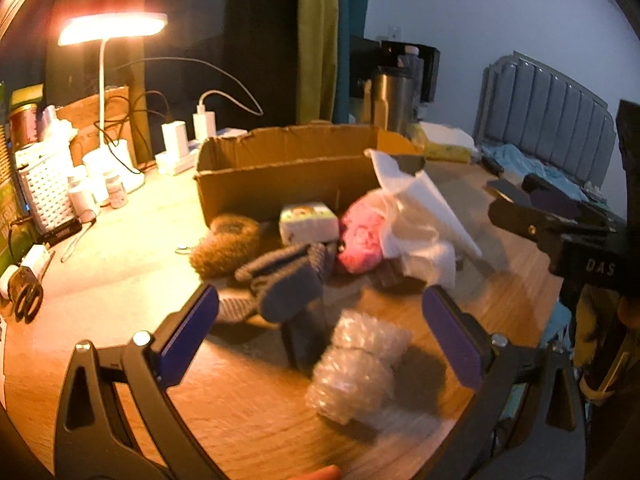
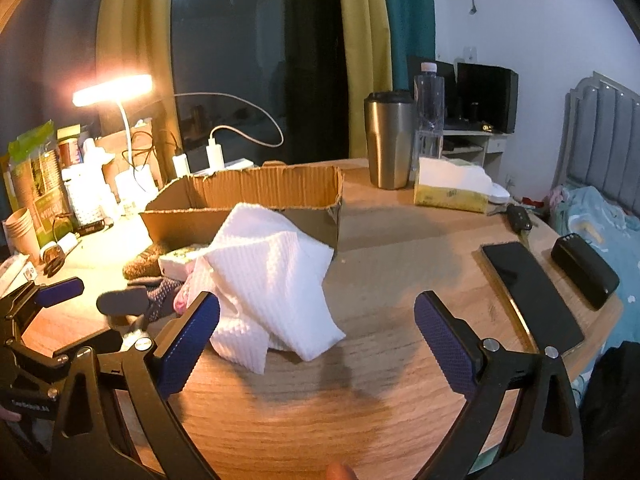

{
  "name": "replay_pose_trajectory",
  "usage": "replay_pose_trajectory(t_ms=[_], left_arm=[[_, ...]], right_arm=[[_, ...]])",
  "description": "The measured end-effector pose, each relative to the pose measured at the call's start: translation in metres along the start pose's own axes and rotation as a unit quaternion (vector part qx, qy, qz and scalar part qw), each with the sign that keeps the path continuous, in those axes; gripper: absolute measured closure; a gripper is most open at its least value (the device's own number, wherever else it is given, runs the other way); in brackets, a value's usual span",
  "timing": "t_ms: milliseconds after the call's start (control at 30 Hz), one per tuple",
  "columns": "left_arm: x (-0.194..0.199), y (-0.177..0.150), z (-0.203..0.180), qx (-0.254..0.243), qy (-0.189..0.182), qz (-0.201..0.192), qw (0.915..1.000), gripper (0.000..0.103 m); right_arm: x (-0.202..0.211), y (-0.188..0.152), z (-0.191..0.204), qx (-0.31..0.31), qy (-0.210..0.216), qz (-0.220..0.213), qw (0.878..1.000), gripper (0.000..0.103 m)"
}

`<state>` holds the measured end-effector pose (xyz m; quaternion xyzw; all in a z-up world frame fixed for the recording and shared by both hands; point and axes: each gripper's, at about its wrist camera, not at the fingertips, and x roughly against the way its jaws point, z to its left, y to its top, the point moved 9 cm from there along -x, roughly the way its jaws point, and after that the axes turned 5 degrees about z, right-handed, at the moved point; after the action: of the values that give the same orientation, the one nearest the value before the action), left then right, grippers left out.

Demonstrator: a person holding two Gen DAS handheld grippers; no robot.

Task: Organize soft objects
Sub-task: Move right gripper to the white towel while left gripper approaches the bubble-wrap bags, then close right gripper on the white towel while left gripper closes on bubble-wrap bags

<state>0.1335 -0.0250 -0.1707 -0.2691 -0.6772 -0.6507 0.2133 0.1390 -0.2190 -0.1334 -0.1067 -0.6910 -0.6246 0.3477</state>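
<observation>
We take the cardboard box [image 2: 248,200] as landmark; it sits open-topped on the wooden table [image 2: 380,380], and we judge it the likely bin for the soft things, since they are heaped right against its near wall.

Largest item: the white cloth [image 2: 272,276], crumpled just in front of the box's near right corner, one fold rising against the box wall. It partly covers the pink soft item [image 1: 360,244] to its left.

Left of that, in front of the box: grey knitted socks [image 1: 288,284], a brown fuzzy piece [image 1: 228,244] near the box's left front corner, and a small white packet [image 1: 308,222] touching the box wall. We cannot tell from here whether any of these lie inside the box; all appear outside it.

Nearest to us, further from the box than the heap, is a bubble-wrap roll [image 1: 360,368], lying alone on the table.

Left gripper [image 1: 320,332]: jaws spread wide, nothing between them, the bubble-wrap roll lying in the gap between the pads but not touched. We judge it is lined up for this roll.

Right gripper [image 2: 316,340]: jaws also wide apart and empty, low over bare table right of the cloth, its left pad [image 2: 188,344] just beside the cloth's edge.

Hard items right of the box, namely steel tumbler [image 2: 390,140], phone [image 2: 528,292], look to be outside the task.
</observation>
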Motion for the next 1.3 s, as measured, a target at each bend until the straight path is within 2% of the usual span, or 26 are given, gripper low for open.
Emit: replay_pose_trajectory(t_ms=[200, 333, 400, 433, 600, 633, 667, 800, 867, 967, 1167, 1233, 1300], left_arm=[[-0.008, -0.009, -0.011, -0.012, -0.005, 0.017, 0.9998, 0.002], [-0.013, -0.013, -0.02, -0.023, -0.011, 0.036, 0.999, 0.002], [-0.016, -0.018, -0.027, -0.026, -0.019, 0.049, 0.9983, 0.007], [-0.017, -0.019, -0.029, -0.029, -0.02, 0.052, 0.998, 0.013], [-0.03, -0.027, -0.036, -0.033, -0.027, 0.083, 0.9957, 0.014], [-0.032, -0.029, -0.037, -0.034, -0.027, 0.087, 0.9953, 0.018], [-0.034, -0.031, -0.038, -0.035, -0.028, 0.092, 0.9947, 0.028], [-0.04, -0.04, -0.041, -0.035, -0.03, 0.112, 0.9927, 0.039], [-0.04, -0.039, -0.042, -0.041, -0.023, 0.108, 0.993, 0.053], [-0.039, -0.039, -0.041, -0.042, -0.024, 0.105, 0.9933, 0.057], [-0.033, -0.038, -0.039, -0.023, -0.054, 0.098, 0.9935, 0.059], [-0.031, -0.038, -0.037, -0.02, -0.056, 0.094, 0.9938, 0.059], [-0.028, -0.036, -0.033, -0.015, -0.06, 0.087, 0.9943, 0.059]], right_arm=[[-0.004, -0.012, -0.001, -0.009, 0.014, 0.009, 1.0, 0.004], [-0.008, -0.018, 0.002, -0.01, 0.023, 0.014, 1.0, 0.012], [-0.009, -0.02, 0.004, -0.011, 0.03, 0.017, 0.999, 0.015], [-0.01, -0.022, 0.004, -0.011, 0.032, 0.018, 0.999, 0.015], [-0.014, -0.026, 0.008, -0.011, 0.047, 0.024, 0.999, 0.018], [-0.015, -0.027, 0.009, -0.011, 0.049, 0.026, 0.998, 0.019], [-0.016, -0.027, 0.01, -0.01, 0.051, 0.027, 0.998, 0.02], [-0.019, -0.03, 0.014, -0.007, 0.061, 0.033, 0.998, 0.021], [-0.02, -0.03, 0.018, -0.005, 0.066, 0.035, 0.997, 0.025], [-0.021, -0.031, 0.024, 0.003, 0.071, 0.04, 0.997, 0.025], [-0.028, -0.034, 0.037, 0.011, 0.083, 0.055, 0.995, 0.026], [-0.034, -0.035, 0.041, 0.016, 0.08, 0.066, 0.995, 0.032], [-0.038, -0.036, 0.043, 0.017, 0.077, 0.072, 0.994, 0.034]])
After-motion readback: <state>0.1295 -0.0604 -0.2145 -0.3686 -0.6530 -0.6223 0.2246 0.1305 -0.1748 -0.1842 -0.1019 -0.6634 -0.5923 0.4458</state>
